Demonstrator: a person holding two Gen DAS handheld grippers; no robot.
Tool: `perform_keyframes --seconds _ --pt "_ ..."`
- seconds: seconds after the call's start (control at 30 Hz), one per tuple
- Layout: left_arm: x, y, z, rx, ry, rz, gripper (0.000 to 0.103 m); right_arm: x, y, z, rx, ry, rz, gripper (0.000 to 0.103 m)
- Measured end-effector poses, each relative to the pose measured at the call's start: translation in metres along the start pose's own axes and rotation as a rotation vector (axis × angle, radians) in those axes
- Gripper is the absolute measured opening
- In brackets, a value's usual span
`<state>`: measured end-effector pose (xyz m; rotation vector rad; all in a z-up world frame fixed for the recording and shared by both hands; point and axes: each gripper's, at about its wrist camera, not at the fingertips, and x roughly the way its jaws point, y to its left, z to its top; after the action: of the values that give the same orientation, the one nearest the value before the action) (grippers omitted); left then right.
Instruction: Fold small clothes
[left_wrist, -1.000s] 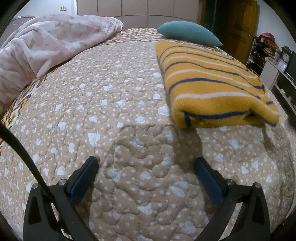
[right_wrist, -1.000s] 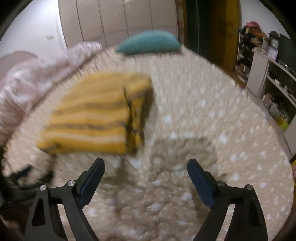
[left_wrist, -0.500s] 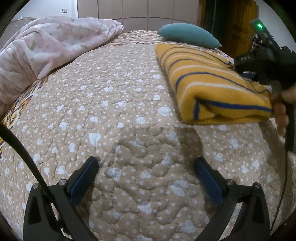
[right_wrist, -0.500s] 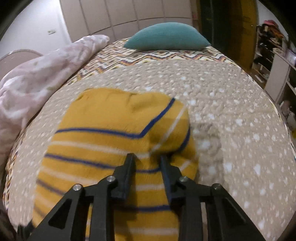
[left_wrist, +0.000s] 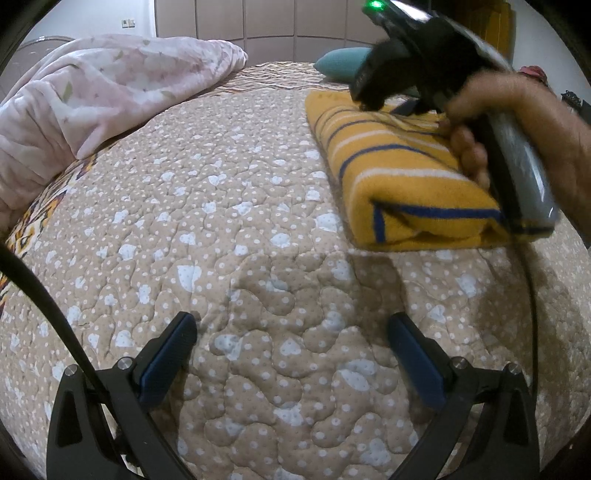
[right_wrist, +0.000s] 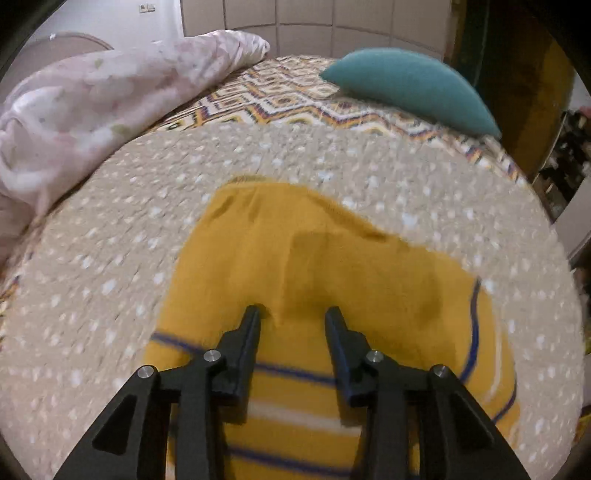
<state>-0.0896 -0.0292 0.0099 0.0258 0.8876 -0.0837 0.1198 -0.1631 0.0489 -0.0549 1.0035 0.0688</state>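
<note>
Right wrist, striped garment (right_wrist: 332, 280) under parted fingers (right_wrist: 334, 317)

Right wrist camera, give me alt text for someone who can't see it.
The right gripper presses down on a folded yellow garment with blue and white stripes, its two black fingers slightly apart with a fabric ridge between them. The garment lies on a beige dotted quilt covering a bed, with a pink floral blanket at left and a teal pillow beyond.
</note>
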Motion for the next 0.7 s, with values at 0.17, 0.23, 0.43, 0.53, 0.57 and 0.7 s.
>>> perform_keyframes --seconds 0.17,0.23,0.43,0.53,0.57,0.7 --pt "-0.001 0.0 0.0 0.001 0.0 0.002 0.103 -0.049 0.006 -0.006 0.066 -0.105 0.195 0.04" --pt "0.0 -0.001 0.0 0.001 0.0 0.002 0.103 -0.059 0.011 -0.025 0.066 -0.124 0.23 0.04" --pt "-0.001 0.001 0.0 0.0 0.0 0.003 0.103 -0.064 0.023 -0.066 -0.058 -0.126 0.165 0.042" --pt "0.0 -0.001 0.0 0.004 0.0 0.011 0.103 -0.101 -0.014 -0.083 0.085 -0.232 0.239 0.053" --pt "0.0 -0.001 0.0 0.005 -0.001 0.013 0.103 -0.105 -0.024 -0.089 0.123 -0.243 0.227 0.059" --pt "0.0 -0.001 0.0 0.004 -0.001 0.013 0.103 -0.073 -0.07 -0.128 0.233 -0.123 0.213 0.059"
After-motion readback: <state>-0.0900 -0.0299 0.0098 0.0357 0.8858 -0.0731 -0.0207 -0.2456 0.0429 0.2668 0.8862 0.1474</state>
